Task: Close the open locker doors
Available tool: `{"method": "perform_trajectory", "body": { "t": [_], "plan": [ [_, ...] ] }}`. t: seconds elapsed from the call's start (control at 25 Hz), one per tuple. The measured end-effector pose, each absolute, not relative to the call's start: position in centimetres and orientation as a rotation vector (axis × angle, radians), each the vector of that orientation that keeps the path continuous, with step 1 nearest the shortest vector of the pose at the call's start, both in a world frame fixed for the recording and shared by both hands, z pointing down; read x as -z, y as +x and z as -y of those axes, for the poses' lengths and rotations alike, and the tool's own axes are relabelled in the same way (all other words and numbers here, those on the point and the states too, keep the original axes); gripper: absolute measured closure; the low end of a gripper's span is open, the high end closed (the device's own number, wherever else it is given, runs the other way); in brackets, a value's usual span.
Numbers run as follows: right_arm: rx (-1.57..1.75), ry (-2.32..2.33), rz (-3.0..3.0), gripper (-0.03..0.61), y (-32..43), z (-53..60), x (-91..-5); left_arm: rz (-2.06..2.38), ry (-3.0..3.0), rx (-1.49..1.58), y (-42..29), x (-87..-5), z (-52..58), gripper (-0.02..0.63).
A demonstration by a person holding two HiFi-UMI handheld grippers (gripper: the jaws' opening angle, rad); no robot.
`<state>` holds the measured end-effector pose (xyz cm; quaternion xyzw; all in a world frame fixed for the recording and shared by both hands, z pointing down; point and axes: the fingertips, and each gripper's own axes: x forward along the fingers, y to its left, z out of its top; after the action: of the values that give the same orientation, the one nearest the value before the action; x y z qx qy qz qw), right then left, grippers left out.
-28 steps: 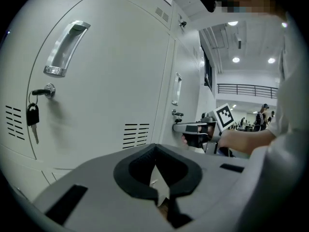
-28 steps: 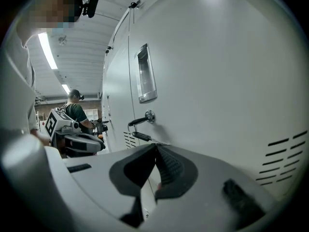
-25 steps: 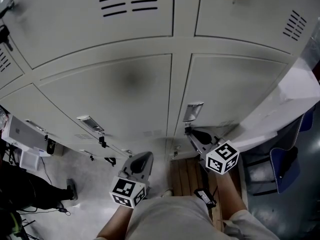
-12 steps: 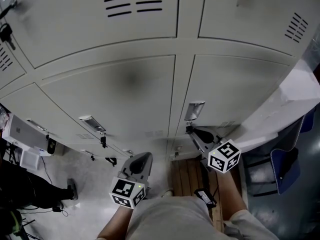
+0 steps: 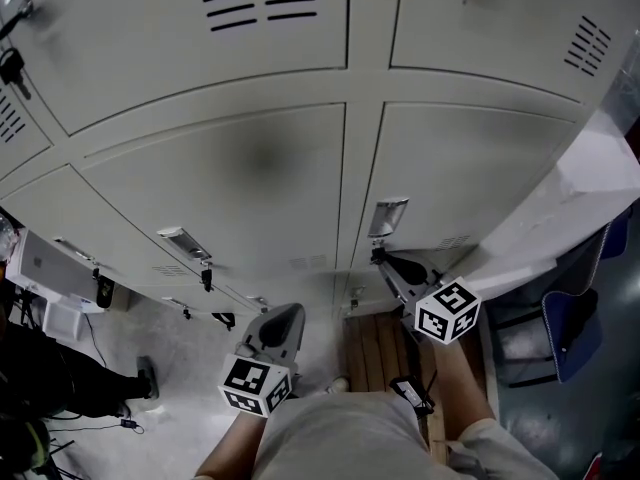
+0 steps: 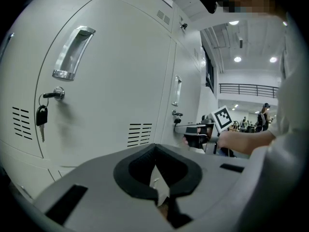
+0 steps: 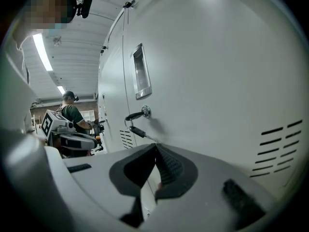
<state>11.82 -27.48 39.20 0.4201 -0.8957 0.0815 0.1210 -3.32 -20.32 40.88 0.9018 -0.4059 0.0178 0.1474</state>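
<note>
Left gripper [image 5: 289, 313] and right gripper [image 5: 381, 260] are both pressed together, empty, with locker doors [image 5: 240, 183] just ahead

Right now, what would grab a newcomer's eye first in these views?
A wall of pale grey locker doors fills the head view, all seemingly shut from there. The right gripper, jaws together, points at a keyed lock on the right-hand door. The left gripper hangs lower, jaws together too, facing a door with a dangling key.
</note>
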Motion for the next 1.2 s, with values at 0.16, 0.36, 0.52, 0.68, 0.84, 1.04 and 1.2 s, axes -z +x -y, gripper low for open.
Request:
{"method": "perform_trajectory", "body": {
  "t": [0.16, 0.36, 0.52, 0.68, 0.84, 1.04, 1.2],
  "plan": [
    [-0.258, 1.241, 2.607, 0.551, 12.1, 26.9, -39.6, 1.151, 2.596, -0.067, -3.1, -41.1, 19.8, 0.600],
    [-0.285, 1.249, 2.595, 0.551, 12.3, 25.9, -40.5, 1.133, 2.600, -0.090, -2.9, -41.5, 18.8, 0.600],
    [-0.303, 1.262, 2.588, 0.551, 12.3, 25.0, -41.1, 1.122, 2.605, -0.102, -3.1, -41.7, 18.1, 0.600],
    [-0.306, 1.284, 2.582, 0.551, 11.8, 23.9, -41.1, 1.108, 2.620, -0.113, -3.5, -41.7, 17.6, 0.600],
    [-0.316, 1.311, 2.565, 0.551, 10.6, 21.9, -41.1, 1.091, 2.643, -0.115, -4.2, -41.5, 17.2, 0.600],
    [-0.338, 1.317, 2.558, 0.551, 7.7, 19.4, -41.4, 1.052, 2.672, -0.104, -5.2, -41.2, 16.8, 0.600],
    [-0.339, 1.338, 2.560, 0.551, 5.0, 17.9, -41.0, 1.038, 2.690, -0.098, -6.8, -41.0, 16.6, 0.600]
  ]
}}
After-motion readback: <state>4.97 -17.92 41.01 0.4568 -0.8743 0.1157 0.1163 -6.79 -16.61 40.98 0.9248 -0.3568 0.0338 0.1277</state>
